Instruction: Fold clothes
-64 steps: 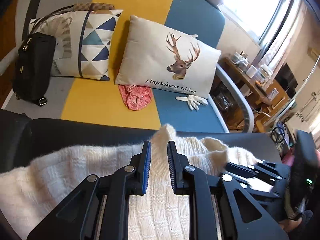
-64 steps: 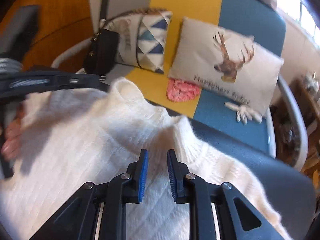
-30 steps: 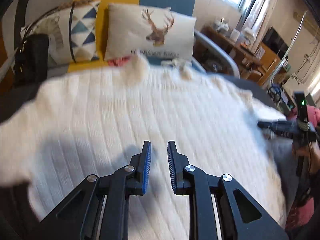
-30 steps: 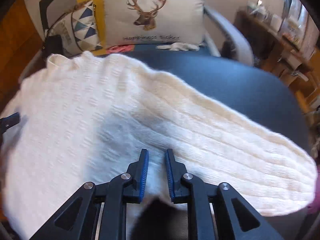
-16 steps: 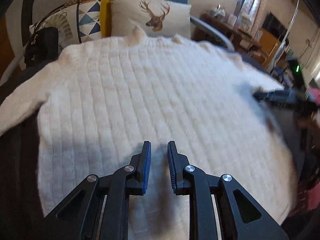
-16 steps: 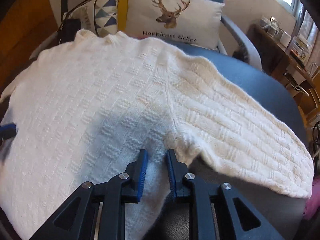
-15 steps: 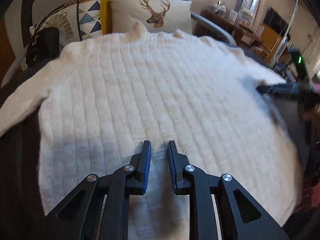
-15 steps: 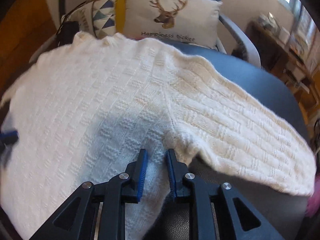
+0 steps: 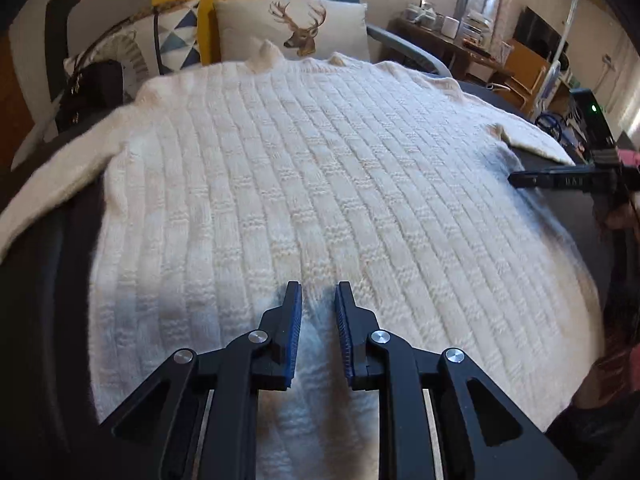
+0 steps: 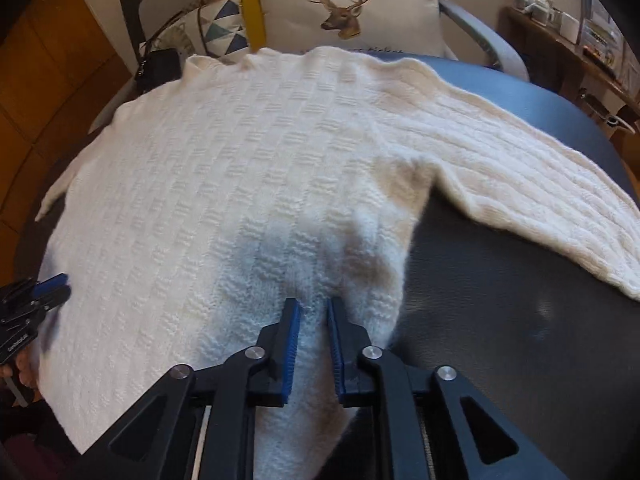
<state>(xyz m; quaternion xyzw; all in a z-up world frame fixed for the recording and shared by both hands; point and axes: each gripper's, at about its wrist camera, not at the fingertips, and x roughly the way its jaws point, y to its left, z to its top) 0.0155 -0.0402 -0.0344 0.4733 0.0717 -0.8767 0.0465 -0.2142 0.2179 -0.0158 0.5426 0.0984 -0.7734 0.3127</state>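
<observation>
One cream knit sweater (image 9: 304, 184) spread flat on dark cushion (image 10: 500, 320); we pinch hem in left gripper (image 9: 318, 334) and right gripper (image 10: 311, 344), right jaws just closing. Two pillows behind, partly hidden.

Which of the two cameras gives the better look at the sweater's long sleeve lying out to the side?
The right wrist view: the sleeve stretches whole across the dark cushion. The left wrist view shows only a short bit of it at the right edge.
</observation>
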